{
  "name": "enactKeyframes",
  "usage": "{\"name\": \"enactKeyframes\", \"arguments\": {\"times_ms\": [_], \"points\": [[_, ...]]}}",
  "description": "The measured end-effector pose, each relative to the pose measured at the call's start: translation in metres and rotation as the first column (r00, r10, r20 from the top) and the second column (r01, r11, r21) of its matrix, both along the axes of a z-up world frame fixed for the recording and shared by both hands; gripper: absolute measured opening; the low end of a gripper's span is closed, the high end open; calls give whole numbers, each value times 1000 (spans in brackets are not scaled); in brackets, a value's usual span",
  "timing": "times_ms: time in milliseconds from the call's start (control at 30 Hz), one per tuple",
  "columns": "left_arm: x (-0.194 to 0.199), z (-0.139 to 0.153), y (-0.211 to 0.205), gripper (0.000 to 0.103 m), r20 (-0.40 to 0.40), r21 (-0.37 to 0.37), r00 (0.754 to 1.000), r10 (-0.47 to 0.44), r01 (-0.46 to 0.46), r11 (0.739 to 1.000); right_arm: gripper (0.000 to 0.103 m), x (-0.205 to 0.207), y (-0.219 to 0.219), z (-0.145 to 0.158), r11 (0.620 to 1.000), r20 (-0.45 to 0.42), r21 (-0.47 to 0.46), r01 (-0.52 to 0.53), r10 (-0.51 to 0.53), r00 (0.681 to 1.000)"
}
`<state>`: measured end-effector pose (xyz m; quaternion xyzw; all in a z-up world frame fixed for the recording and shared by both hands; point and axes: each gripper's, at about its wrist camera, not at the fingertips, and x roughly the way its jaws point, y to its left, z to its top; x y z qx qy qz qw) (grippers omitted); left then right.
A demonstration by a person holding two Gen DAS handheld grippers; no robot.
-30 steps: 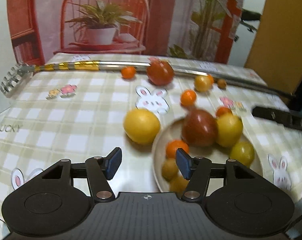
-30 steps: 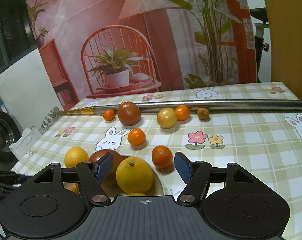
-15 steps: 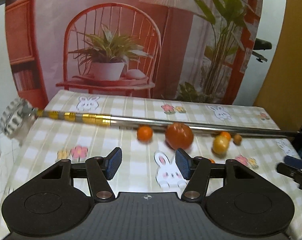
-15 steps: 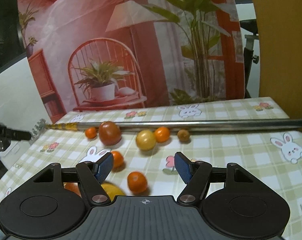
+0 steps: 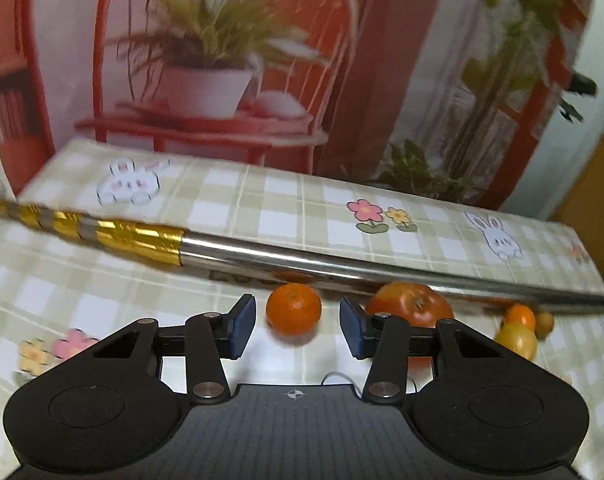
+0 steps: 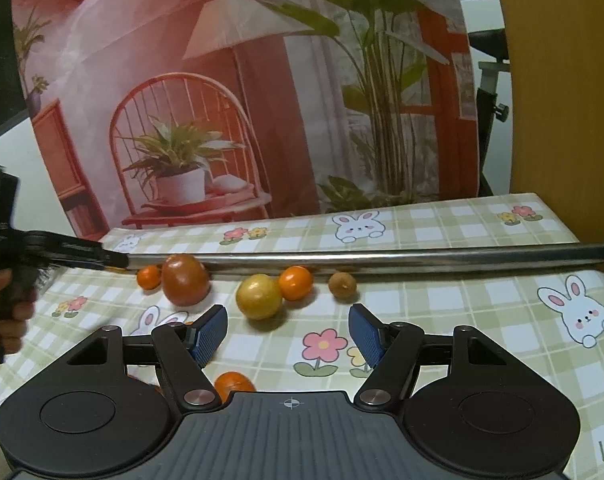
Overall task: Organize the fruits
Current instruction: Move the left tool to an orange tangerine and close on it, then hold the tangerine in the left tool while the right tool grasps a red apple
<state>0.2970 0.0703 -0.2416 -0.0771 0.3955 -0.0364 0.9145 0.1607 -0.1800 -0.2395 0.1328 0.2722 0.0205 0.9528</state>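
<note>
A checked tablecloth (image 6: 441, 320) with rabbits and flowers covers the table, a metal pole (image 6: 381, 260) lying across it at twelve o'clock before a printed backdrop. Going left to right, the left gripper (image 5: 298, 330) is wide open and empty with a small orange (image 5: 294, 308) framed between its fingers and a red tomato (image 5: 409, 304) at two o'clock. The right gripper (image 6: 288, 334), equally open and empty, faces a yellow fruit (image 6: 259, 297) at eleven o'clock; these fruits lie loose along the pole, so gathering looks unfinished.
</note>
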Motion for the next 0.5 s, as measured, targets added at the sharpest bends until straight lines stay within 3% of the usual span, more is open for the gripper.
{"name": "enactKeyframes", "arguments": {"times_ms": [100, 233, 300, 500], "points": [[9, -11, 4, 49, -19, -53, 1000, 15, -16, 998, 64, 4, -2, -5, 1000, -13, 3, 3, -3, 1000], [16, -19, -1, 47, -37, -30, 999, 7, -8, 1000, 64, 8, -4, -11, 1000, -25, -2, 5, -5, 1000], [17, -21, -3, 38, -46, -21, 999, 4, -5, 1000, 64, 9, -5, -13, 1000, -28, 3, 7, -7, 1000], [14, -20, 0, 38, -47, -20, 999, -6, 6, 1000, 64, 12, -5, -13, 1000, -37, 13, 1, -1, 999]]}}
